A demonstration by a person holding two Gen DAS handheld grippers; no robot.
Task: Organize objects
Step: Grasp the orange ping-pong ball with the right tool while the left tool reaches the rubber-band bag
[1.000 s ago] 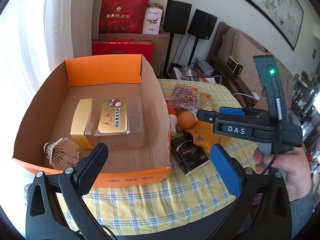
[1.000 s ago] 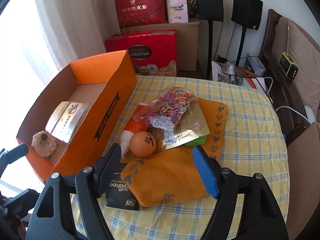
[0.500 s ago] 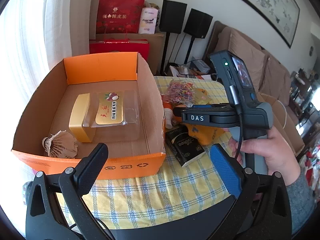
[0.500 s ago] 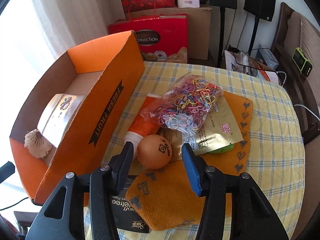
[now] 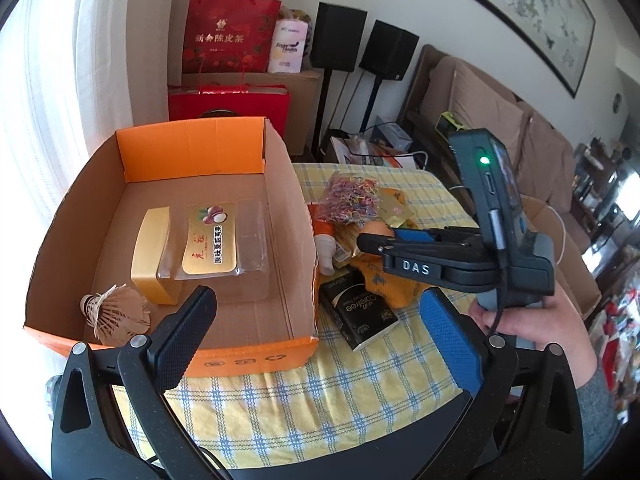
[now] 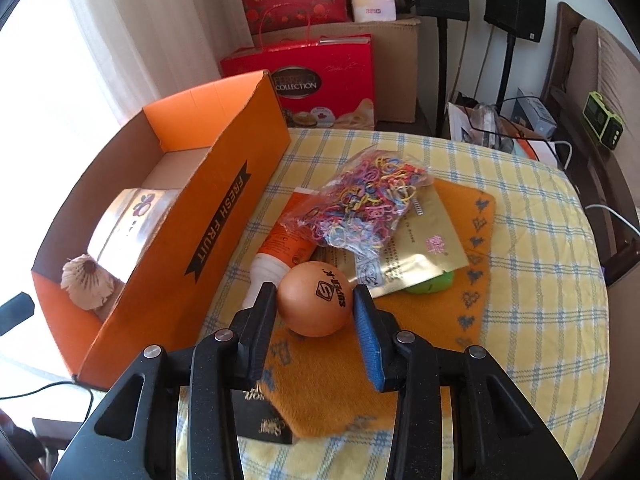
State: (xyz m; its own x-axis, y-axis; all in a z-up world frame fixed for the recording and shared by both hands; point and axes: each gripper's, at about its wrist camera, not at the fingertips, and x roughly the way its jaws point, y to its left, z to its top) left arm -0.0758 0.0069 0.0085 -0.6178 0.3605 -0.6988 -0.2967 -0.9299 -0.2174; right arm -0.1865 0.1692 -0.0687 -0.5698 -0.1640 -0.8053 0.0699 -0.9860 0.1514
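An orange ball (image 6: 308,312) printed "SUPER-K" rests on an orange cloth (image 6: 332,384) on the checked table. My right gripper (image 6: 314,300) straddles it; its jaws are closing and both pads touch the ball's sides. From the left wrist view the right gripper (image 5: 372,238) reaches in from the right, a hand holding it. My left gripper (image 5: 316,300) hangs open over the near corner of the orange cardboard box (image 5: 192,148), holding nothing. In the box lie a shuttlecock (image 5: 116,312) and a gold packet box (image 5: 208,240).
Beside the ball lie a bag of coloured rubber bands (image 6: 360,204), an orange-and-white tube (image 6: 280,240), a gold sachet (image 6: 432,252) and a black tissue pack (image 5: 360,312). Red gift bags, speakers and a sofa stand beyond the table.
The right gripper has come forward onto the ball and its jaws have narrowed from wide apart to touching it. The left gripper has stayed where it was.
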